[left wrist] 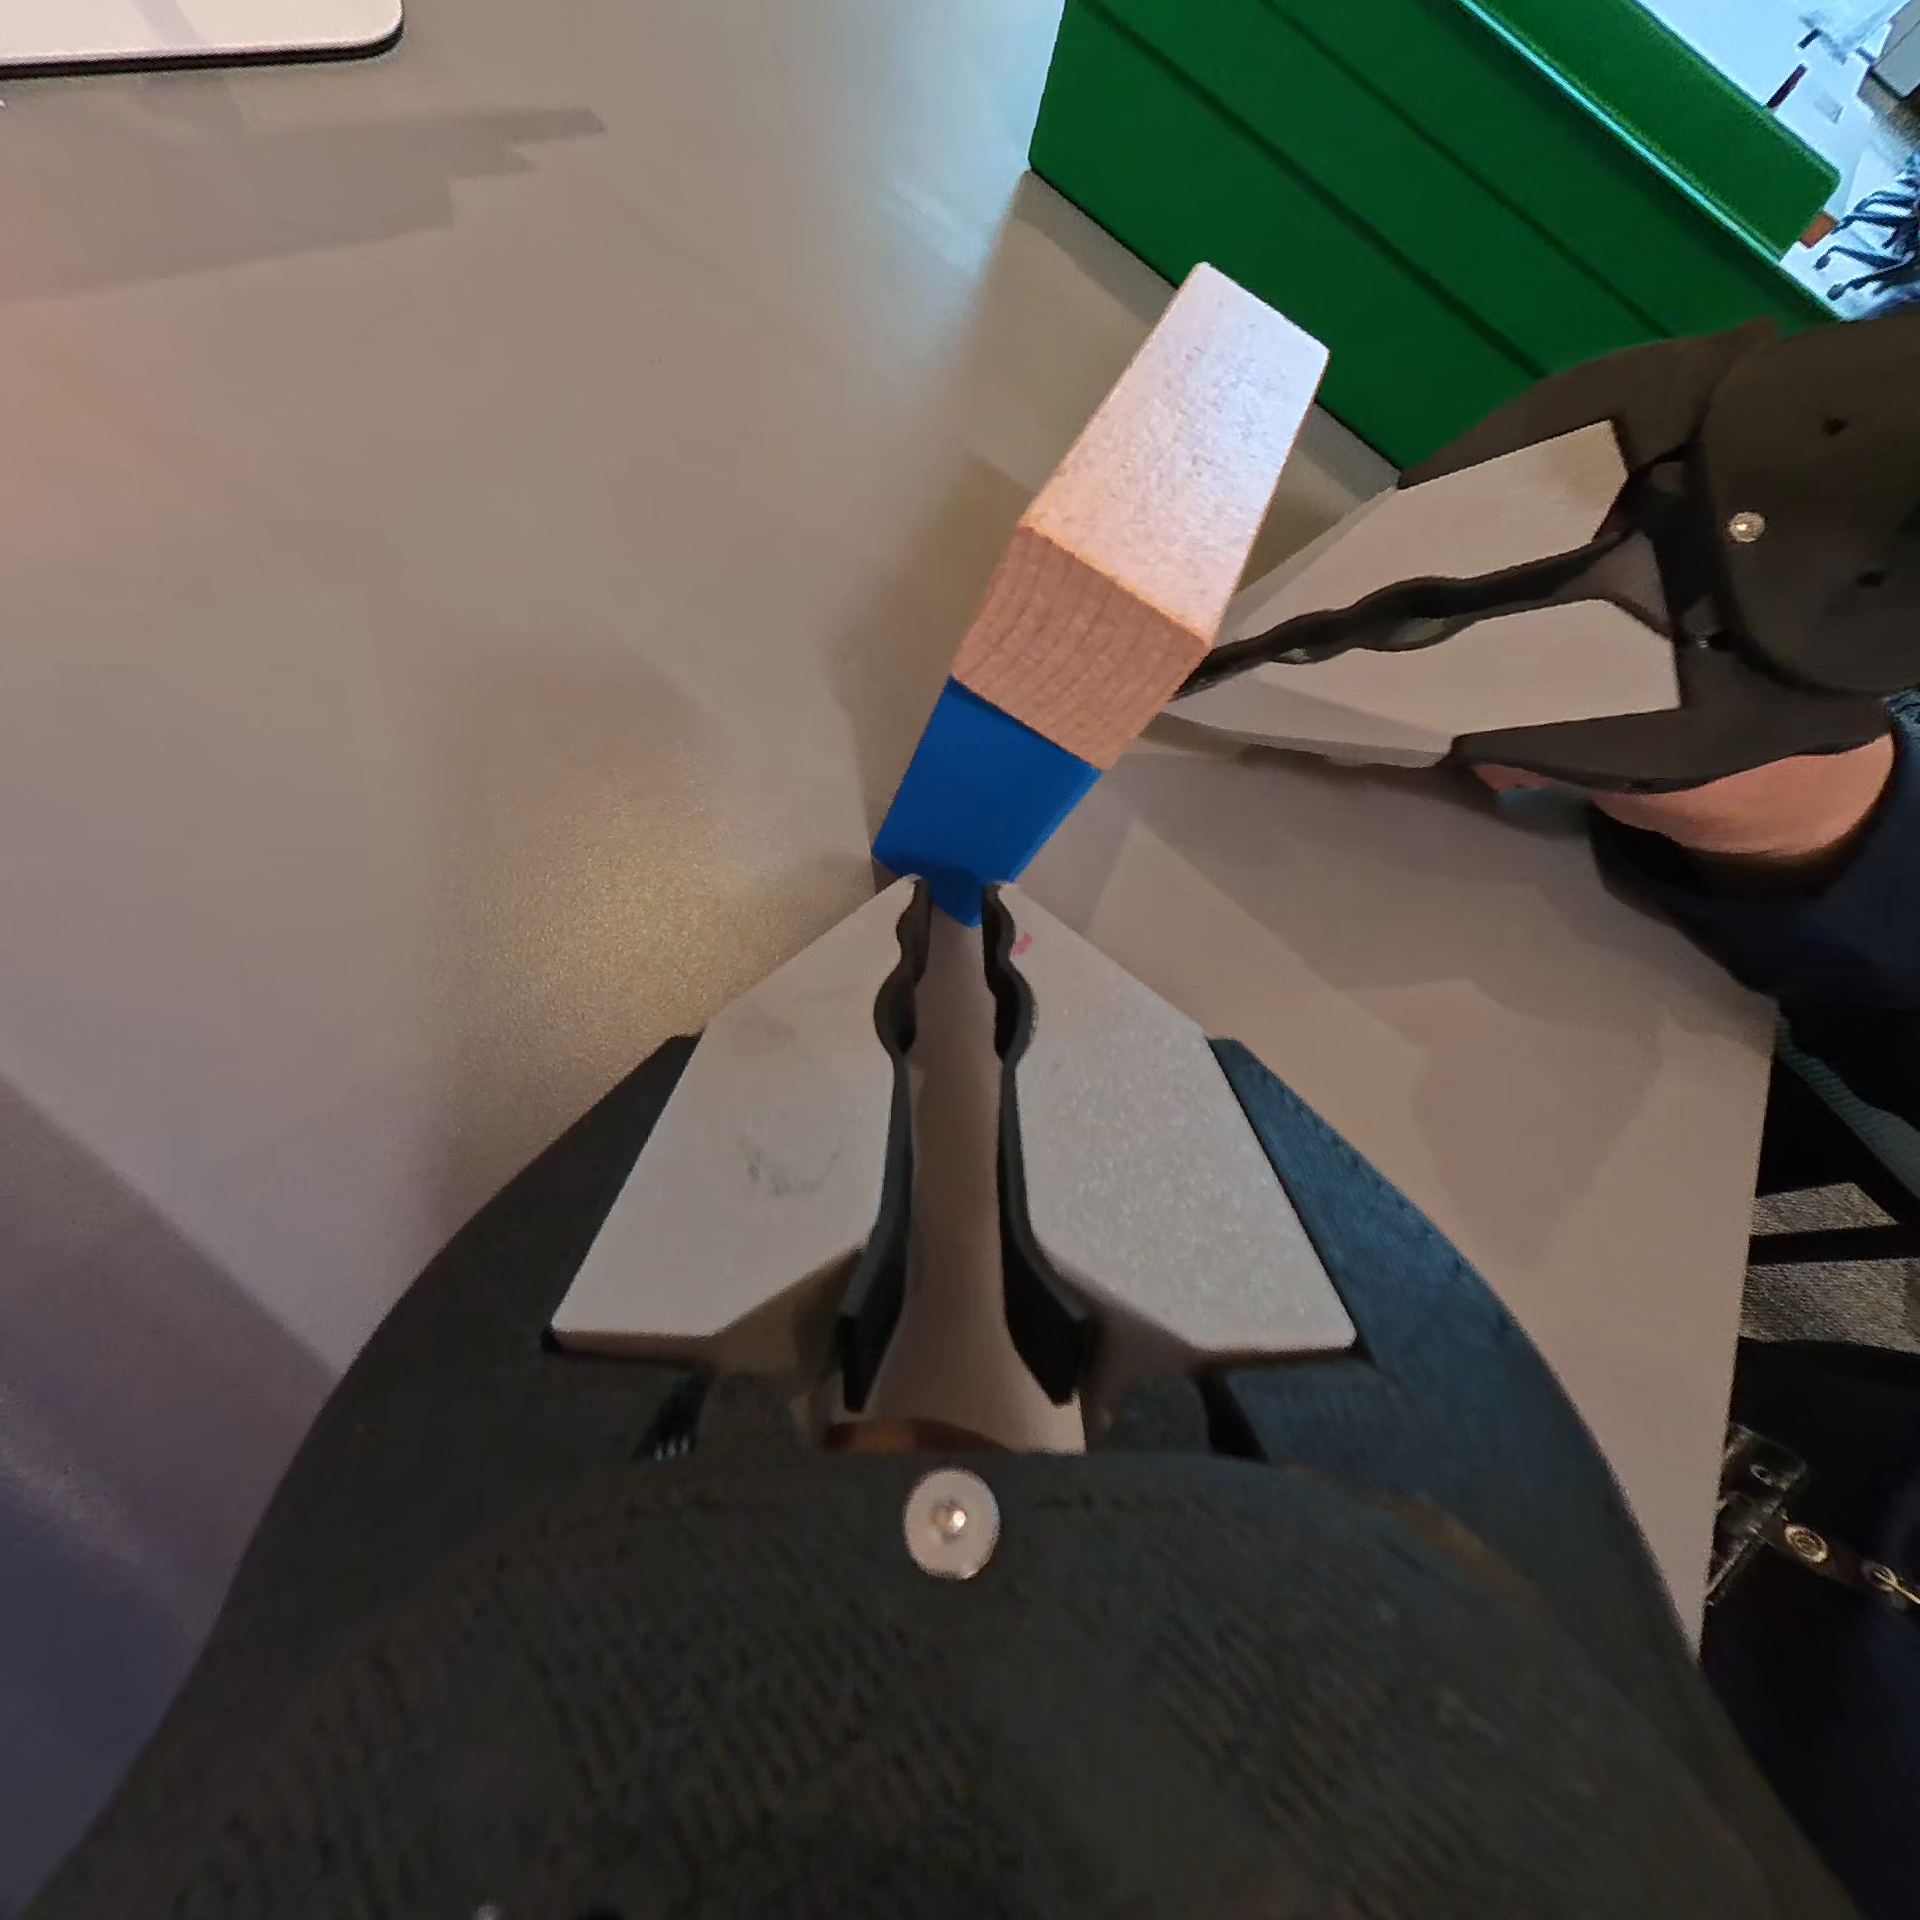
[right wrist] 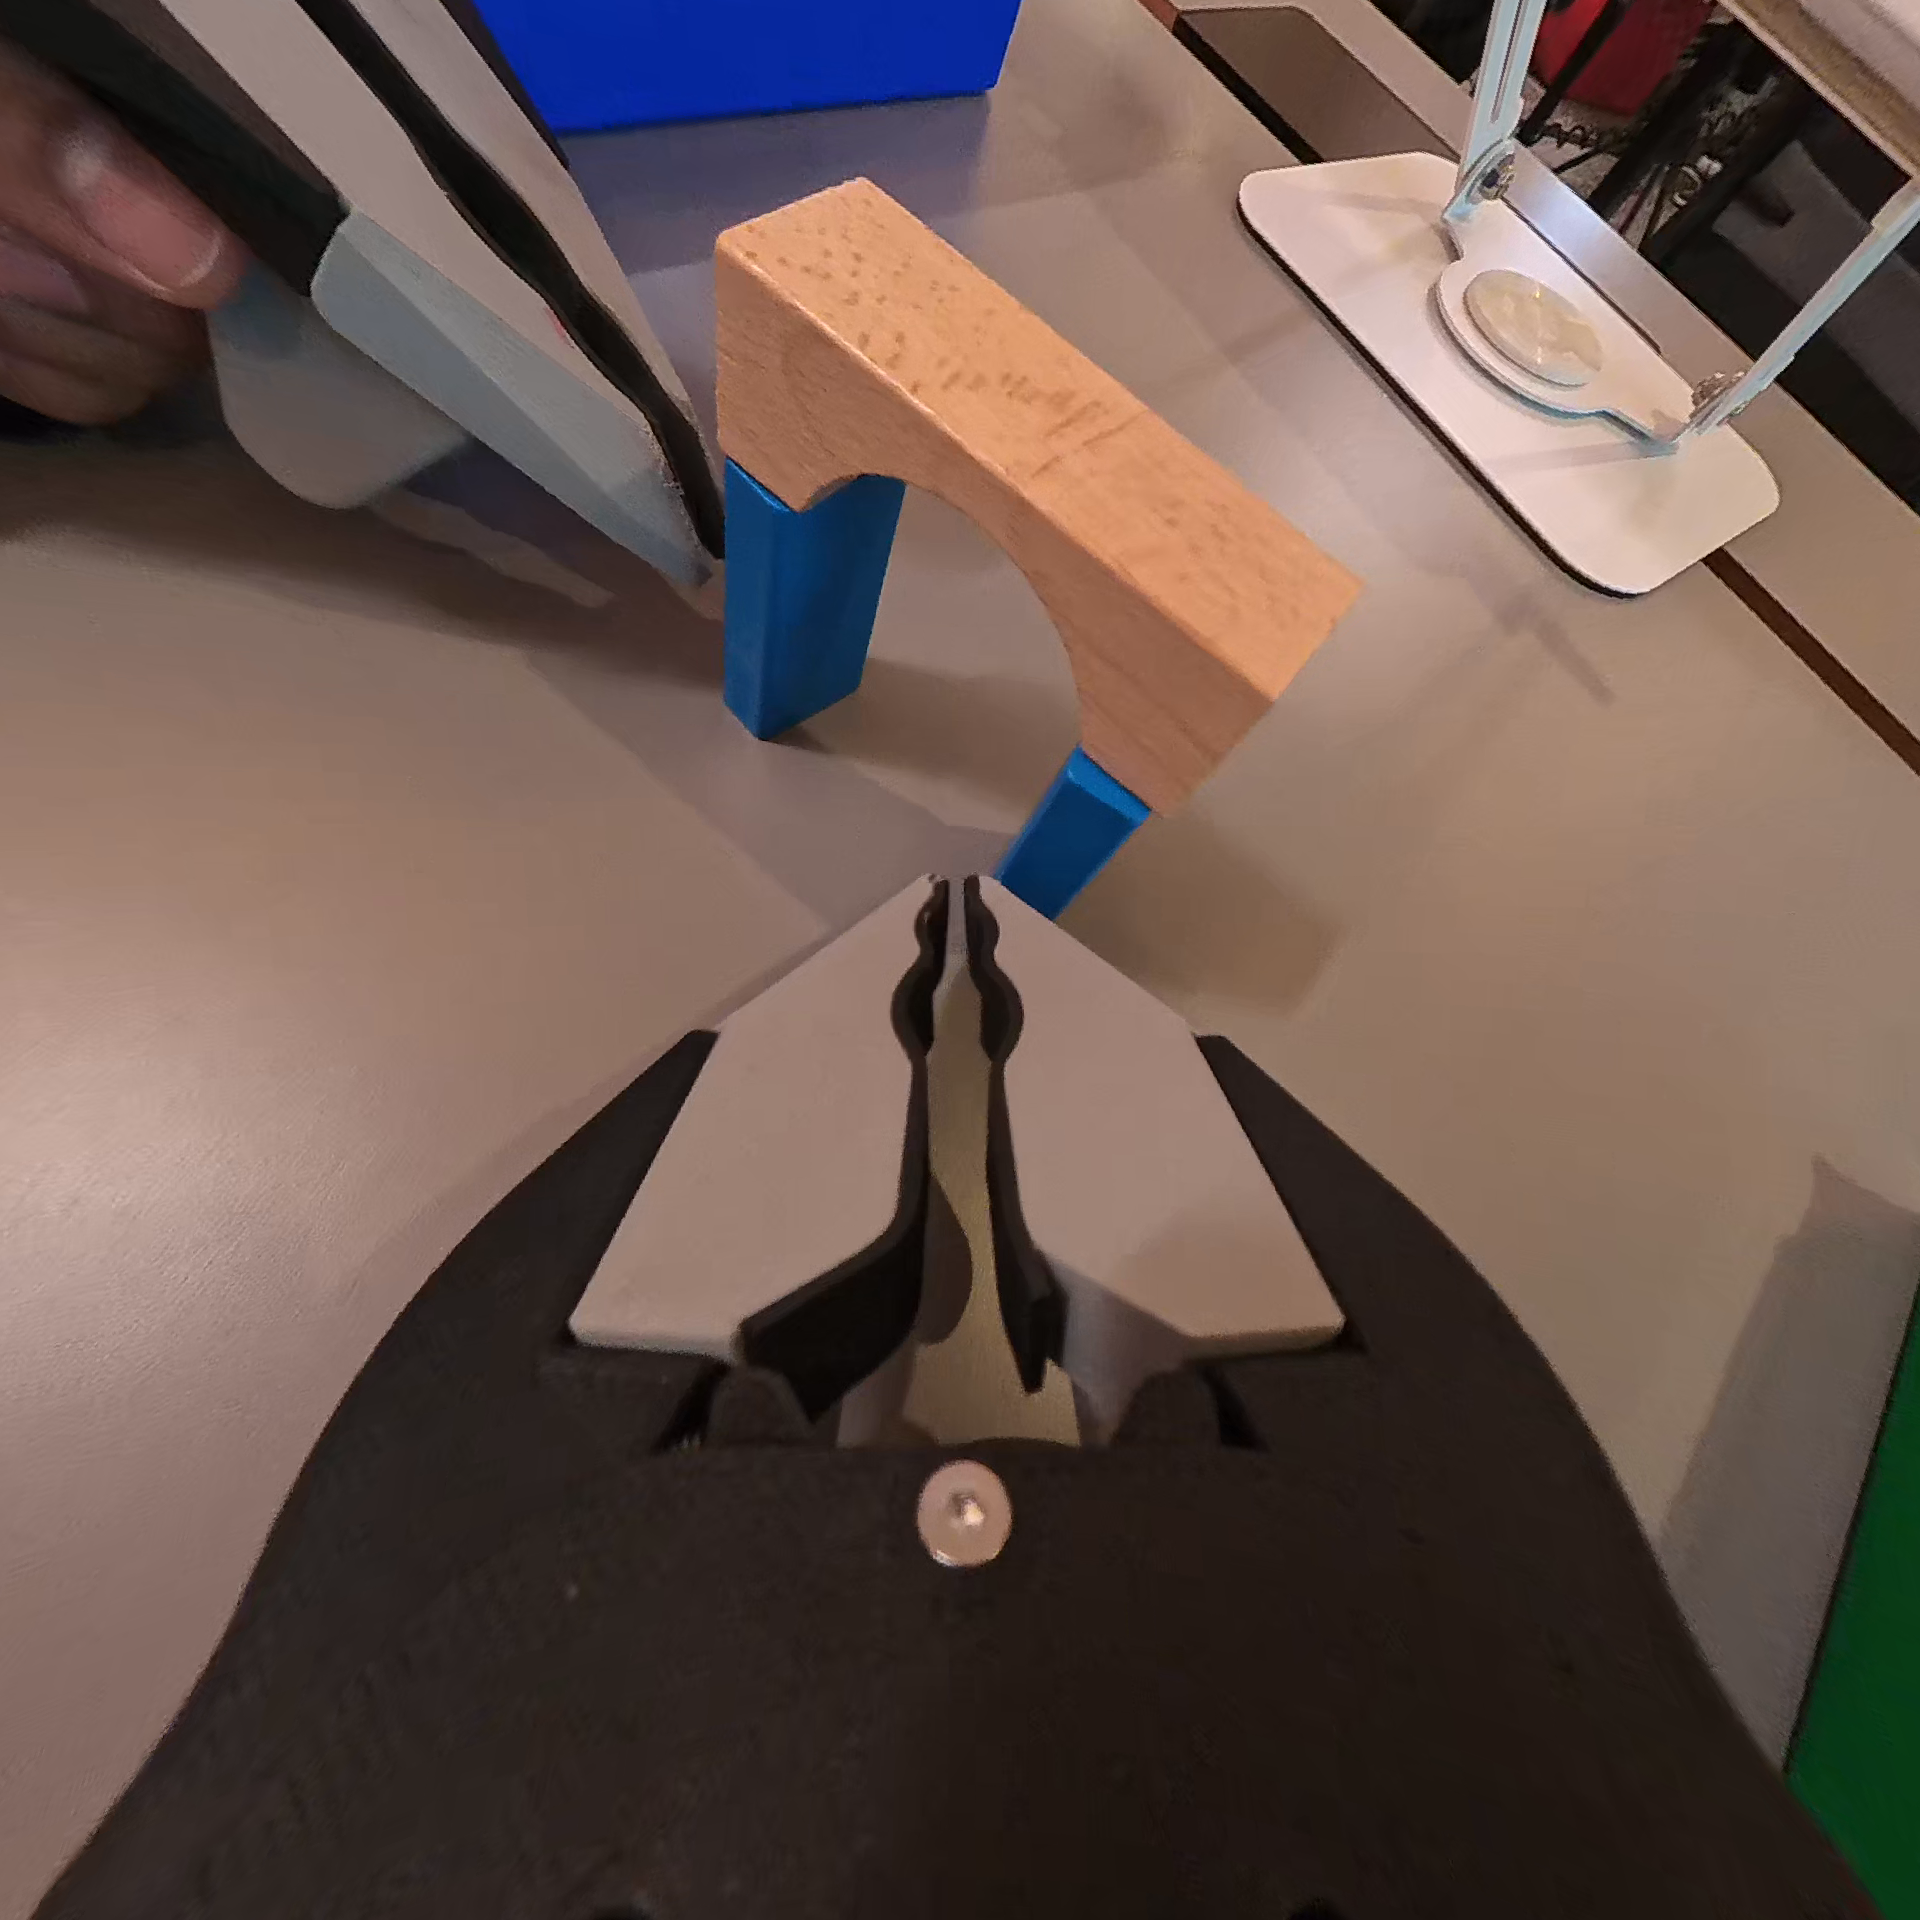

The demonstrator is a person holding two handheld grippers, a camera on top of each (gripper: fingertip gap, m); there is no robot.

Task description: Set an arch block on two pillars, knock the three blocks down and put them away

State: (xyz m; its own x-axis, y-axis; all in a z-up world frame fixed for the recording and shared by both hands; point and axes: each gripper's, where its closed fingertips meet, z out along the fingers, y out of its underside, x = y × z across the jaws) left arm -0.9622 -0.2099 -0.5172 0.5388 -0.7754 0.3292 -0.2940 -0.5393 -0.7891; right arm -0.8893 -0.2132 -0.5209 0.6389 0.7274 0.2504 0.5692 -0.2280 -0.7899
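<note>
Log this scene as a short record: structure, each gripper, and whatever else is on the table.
Structure: wooden arch block standing on two blue pillars
Surface: grey table
Left gripper: jaws narrowly apart, tips at one pillar
Right gripper: jaws together, holding nothing, tips beside the other pillar
Containers: blue bin; green box
Other: white stand base
Task stage: arch set, not yet knocked down

Both wrist views look down close, from opposite sides, sharing the arch block (left wrist: 1153, 509) (right wrist: 1029, 457)
</note>
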